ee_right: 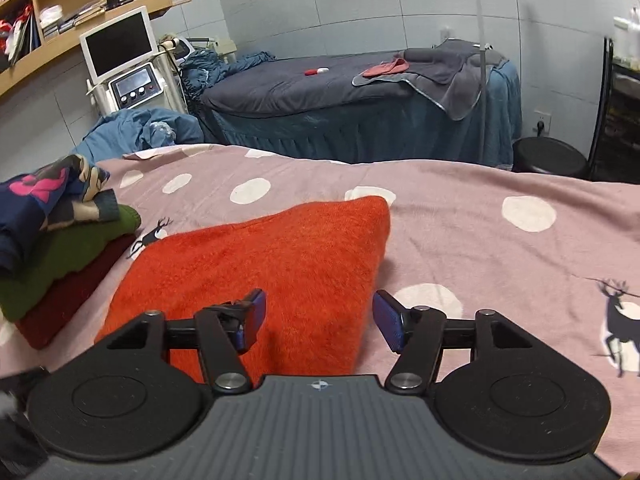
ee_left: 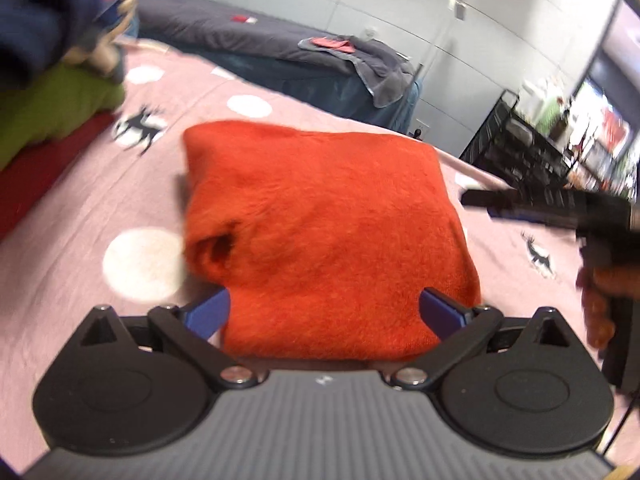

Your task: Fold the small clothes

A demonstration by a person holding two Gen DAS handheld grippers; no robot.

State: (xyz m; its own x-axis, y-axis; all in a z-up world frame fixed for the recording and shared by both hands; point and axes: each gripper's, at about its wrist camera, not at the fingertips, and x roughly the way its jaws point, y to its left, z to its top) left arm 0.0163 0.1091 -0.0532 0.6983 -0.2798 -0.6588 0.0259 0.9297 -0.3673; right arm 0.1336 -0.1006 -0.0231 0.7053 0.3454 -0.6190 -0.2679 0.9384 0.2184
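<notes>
- Orange sweater [ee_left: 320,232] lay folded into a compact rectangle on the pink dotted bedspread [ee_right: 480,248], its edges tucked under; this garment looked finished.
- Left gripper [ee_left: 324,312] hung over the sweater's near edge, jaws spread wide, pads clear of the cloth, gripping nothing.
- Right gripper [ee_right: 318,320] hung above the sweater's right edge, jaws likewise released and empty.
- Stack of folded clothes [ee_right: 60,256] sat just left of the sweater: dark red at the bottom, green above, a navy patterned piece on top.
- Likely remaining: moving the sweater onto that stack; no unfolded clothes showed on the bedspread.
</notes>
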